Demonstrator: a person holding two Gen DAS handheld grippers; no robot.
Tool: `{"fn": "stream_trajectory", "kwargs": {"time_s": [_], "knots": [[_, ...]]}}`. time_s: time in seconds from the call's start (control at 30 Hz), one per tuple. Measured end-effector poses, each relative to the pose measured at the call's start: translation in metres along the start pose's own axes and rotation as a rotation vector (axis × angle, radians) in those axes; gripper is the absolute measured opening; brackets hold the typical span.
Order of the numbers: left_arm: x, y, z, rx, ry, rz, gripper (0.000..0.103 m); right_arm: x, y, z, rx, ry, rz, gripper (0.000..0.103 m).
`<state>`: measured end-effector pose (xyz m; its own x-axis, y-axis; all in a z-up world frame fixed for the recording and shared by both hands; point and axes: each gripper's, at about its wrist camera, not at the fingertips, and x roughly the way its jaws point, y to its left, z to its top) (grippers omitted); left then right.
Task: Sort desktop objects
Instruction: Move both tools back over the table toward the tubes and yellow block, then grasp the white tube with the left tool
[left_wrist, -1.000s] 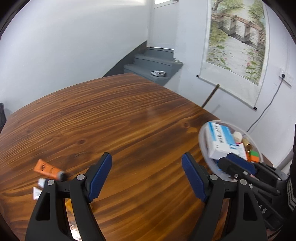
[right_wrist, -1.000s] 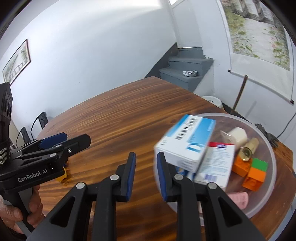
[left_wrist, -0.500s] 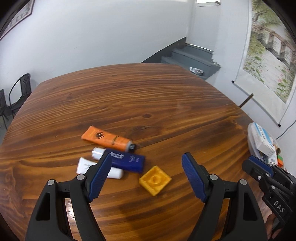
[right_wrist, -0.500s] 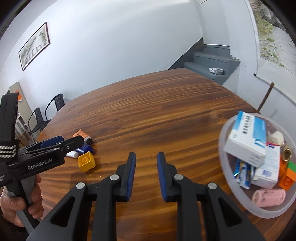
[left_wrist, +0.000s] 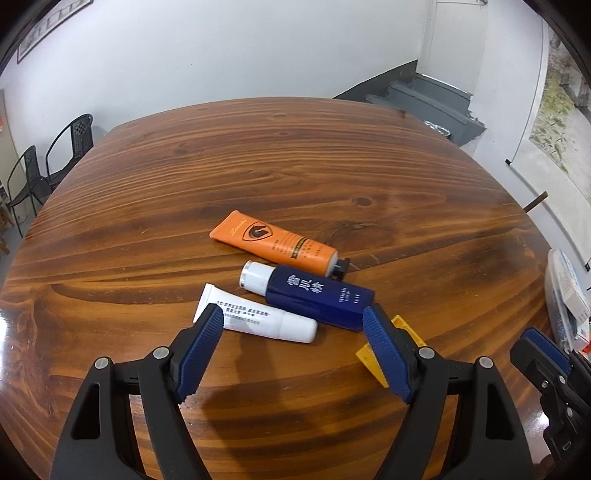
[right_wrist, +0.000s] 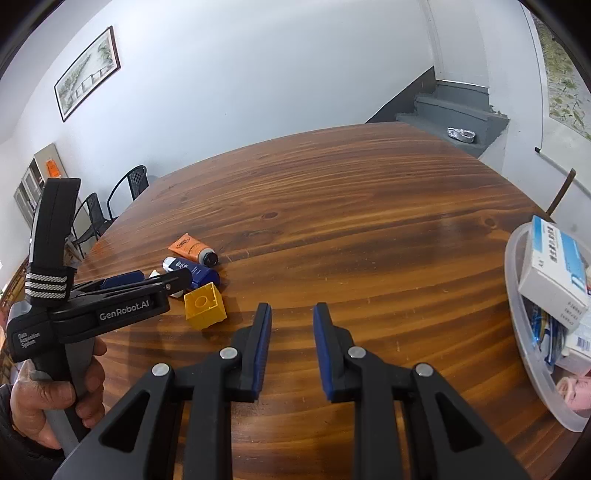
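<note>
Swinging closer since a moment ago, the left gripper (left_wrist: 293, 334) is hovering spread wide over the white tube (left_wrist: 258, 319), lying crosswise, cap rightward; right gripper (right_wrist: 291, 332) is hanging slightly parted, empty.

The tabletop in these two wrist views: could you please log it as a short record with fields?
surface: wooden table
loose items: orange tube, blue bottle, white tube, yellow block
container: clear bin holding boxes, at the right edge
left gripper: open, empty, over the white tube
right gripper: open, empty
</note>
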<state>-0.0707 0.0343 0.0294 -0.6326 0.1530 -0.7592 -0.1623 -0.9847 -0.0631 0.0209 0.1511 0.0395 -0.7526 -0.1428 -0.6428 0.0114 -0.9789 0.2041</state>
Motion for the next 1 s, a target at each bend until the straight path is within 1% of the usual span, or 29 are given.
{"fn": "stream_trajectory", "kwargs": {"time_s": [0.23, 0.43, 0.6, 0.7, 0.77, 0.8, 1.0], "knots": [[0.011, 0.008, -0.002, -0.031, 0.032, 0.02, 0.081, 0.002, 0.002, 0.0, -0.002, 0.004, 0.018, 0.026], [0.008, 0.016, -0.013, -0.045, 0.065, 0.049, 0.081, 0.002, 0.003, -0.002, -0.016, 0.015, 0.024, 0.026], [0.001, 0.033, -0.022, -0.091, 0.057, 0.072, 0.081, 0.005, 0.005, -0.003, -0.02, 0.025, 0.03, 0.026], [-0.002, 0.041, -0.022, -0.139, 0.052, 0.032, 0.081, 0.006, 0.007, -0.004, -0.03, 0.028, 0.026, 0.026], [-0.002, 0.041, -0.02, -0.158, 0.055, -0.005, 0.081, 0.006, 0.008, -0.005, -0.034, 0.028, 0.025, 0.026], [-0.002, 0.039, -0.019, -0.159, 0.058, -0.009, 0.081, 0.006, 0.008, -0.005, -0.035, 0.028, 0.024, 0.026], [0.009, 0.03, -0.008, -0.168, 0.063, 0.04, 0.081, 0.006, 0.011, -0.005, -0.043, 0.03, 0.027, 0.026]]}}
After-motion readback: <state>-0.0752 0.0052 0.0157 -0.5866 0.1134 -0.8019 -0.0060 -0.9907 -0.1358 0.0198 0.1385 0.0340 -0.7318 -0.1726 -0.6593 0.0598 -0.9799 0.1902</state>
